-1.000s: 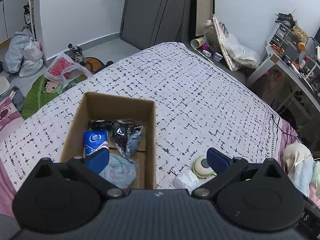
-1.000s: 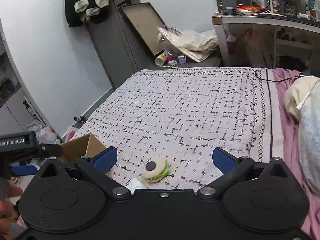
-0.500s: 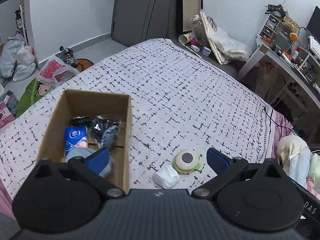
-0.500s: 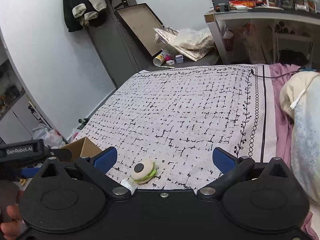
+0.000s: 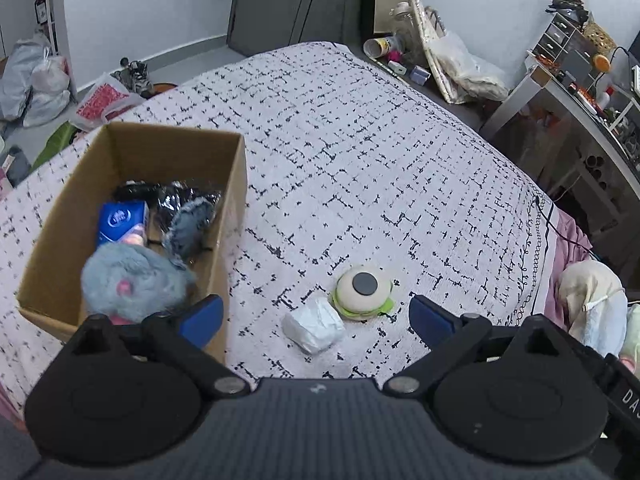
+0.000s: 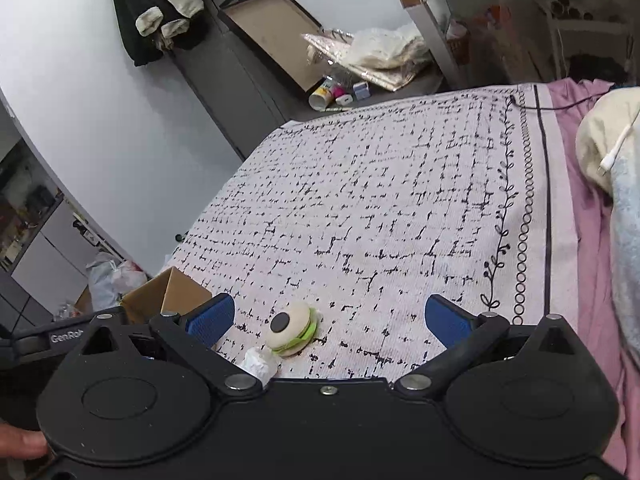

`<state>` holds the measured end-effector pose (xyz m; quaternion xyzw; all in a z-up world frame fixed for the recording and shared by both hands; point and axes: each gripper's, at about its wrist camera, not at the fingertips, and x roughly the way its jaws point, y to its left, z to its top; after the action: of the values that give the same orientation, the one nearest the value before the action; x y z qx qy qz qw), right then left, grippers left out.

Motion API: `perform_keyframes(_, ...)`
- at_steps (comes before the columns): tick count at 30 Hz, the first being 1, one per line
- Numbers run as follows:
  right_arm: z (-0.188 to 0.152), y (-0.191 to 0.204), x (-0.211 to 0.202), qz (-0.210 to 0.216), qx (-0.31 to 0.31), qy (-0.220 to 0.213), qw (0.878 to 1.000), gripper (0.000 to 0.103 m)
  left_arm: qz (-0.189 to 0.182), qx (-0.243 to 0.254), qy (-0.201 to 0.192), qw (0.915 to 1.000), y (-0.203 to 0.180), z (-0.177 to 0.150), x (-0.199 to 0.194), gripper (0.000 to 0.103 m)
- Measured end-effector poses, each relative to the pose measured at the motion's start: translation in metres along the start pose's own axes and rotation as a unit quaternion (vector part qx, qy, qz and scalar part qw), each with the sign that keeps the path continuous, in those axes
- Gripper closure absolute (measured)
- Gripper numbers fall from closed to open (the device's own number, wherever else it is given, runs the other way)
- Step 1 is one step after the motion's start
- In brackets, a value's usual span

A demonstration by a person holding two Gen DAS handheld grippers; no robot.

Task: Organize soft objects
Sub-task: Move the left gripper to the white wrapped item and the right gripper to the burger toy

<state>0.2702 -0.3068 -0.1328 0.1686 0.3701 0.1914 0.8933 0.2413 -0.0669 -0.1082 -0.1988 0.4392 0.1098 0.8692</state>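
Note:
On the patterned bedspread (image 5: 360, 152) lie a cream-and-green burger toy (image 5: 362, 288) and, touching its near side, a white wrapped packet (image 5: 314, 324). My left gripper (image 5: 316, 316) hovers above them, its jaws wide and closing; both things show between its fingers, untouched. Left of it stands a cardboard box (image 5: 236, 184) holding a grey plush (image 5: 136, 276), a blue tissue pack (image 5: 122, 220) and a black bag (image 5: 188, 216). My right gripper (image 6: 329, 318) is open and holds nothing, with the burger toy (image 6: 290, 330) and packet (image 6: 258, 362) near its left finger.
Pillows and pink bedding (image 5: 592, 304) pile up at the right, with a black cable (image 5: 560, 232) across the bedspread's edge. A cluttered desk (image 5: 580, 92) stands beyond the bed. Bags (image 5: 36, 80) lie on the floor at the left. The box corner (image 6: 164, 294) shows by the left gripper's body.
Both grippers have come lower and closer to the burger toy and the packet. The left view has swung right, from the box to those two things. Nothing was gripped.

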Motion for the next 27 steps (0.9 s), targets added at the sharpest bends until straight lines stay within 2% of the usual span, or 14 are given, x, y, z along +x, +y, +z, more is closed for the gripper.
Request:
perform_keyframes(5,0.001,-0.004,0.011,0.006,-0.001,0.014,1.000,0.001,-0.005,-0.024,0.018,0.9995,0.000,-0.006,0.018,0.017)
perform_keyframes(7,0.001,-0.005,0.017,0.015,-0.003,0.021,1.000,0.001,-0.007,-0.035,0.028,0.9990,0.000,-0.008,0.027,0.027)
perform_keyframes(9,0.000,-0.006,0.020,0.026,-0.001,0.025,0.999,0.001,-0.011,-0.045,0.040,0.9981,0.001,-0.011,0.035,0.032)
perform_keyframes(14,0.000,-0.011,0.031,0.032,0.012,0.039,0.999,0.001,0.001,-0.052,0.046,0.9976,0.000,-0.015,0.050,0.036)
perform_keyframes(20,0.002,-0.016,0.044,0.035,0.027,0.048,0.998,0.002,0.024,-0.044,0.030,0.9983,-0.010,-0.014,0.059,0.036)
perform_keyframes(22,0.003,-0.017,0.049,0.039,0.030,0.051,0.997,0.003,0.018,-0.048,0.030,0.9983,-0.012,-0.013,0.060,0.046)
perform_keyframes(27,0.005,-0.020,0.059,0.054,0.046,0.064,0.995,0.009,0.039,-0.054,0.017,0.9977,-0.020,-0.021,0.061,0.048)
